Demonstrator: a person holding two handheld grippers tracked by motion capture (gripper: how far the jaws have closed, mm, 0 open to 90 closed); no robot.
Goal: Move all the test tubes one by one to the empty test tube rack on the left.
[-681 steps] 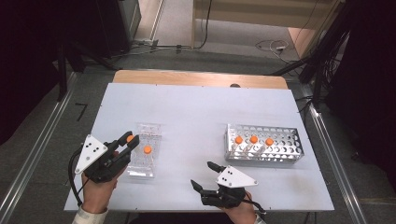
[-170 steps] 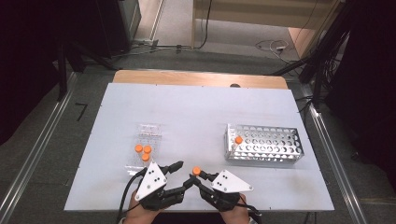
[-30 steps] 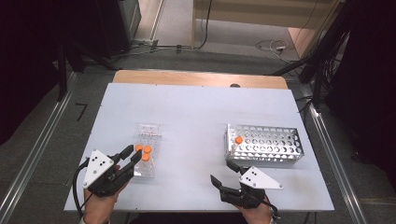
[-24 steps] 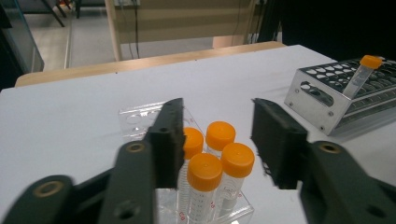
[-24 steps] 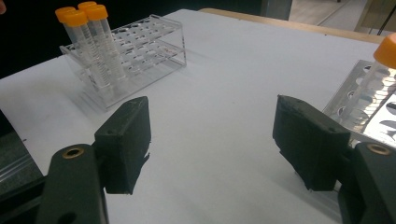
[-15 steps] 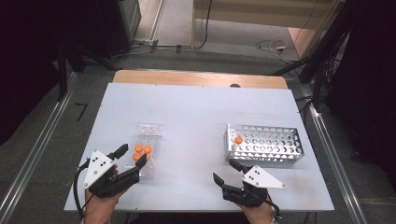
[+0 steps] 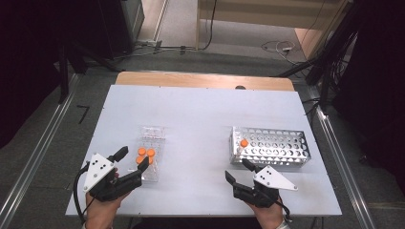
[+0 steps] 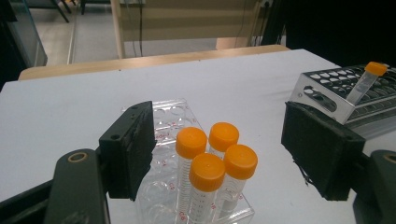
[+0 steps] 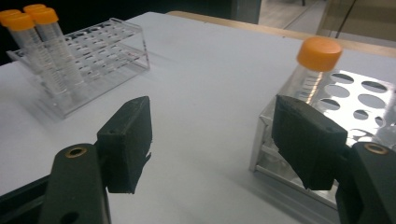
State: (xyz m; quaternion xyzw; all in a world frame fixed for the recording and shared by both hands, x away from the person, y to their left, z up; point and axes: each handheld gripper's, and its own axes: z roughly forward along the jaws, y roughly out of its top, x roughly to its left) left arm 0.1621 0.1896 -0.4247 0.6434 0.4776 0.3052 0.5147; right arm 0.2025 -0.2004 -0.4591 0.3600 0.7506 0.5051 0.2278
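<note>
I am holding my left gripper [image 8: 217, 154] just behind the clear rack [image 8: 166, 116], its jaws having just been opening and now standing apart around 4 orange-capped tubes [image 8: 215, 161] without touching them. My right gripper [image 9: 212, 149] is gaping empty beside the metal rack [image 9: 355, 112], where 1 tube [image 9: 310, 67] is leaning.

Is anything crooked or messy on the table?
Nothing spilled. The last orange-capped tube in the metal rack leans instead of standing straight; the four tubes in the clear rack stand upright.
</note>
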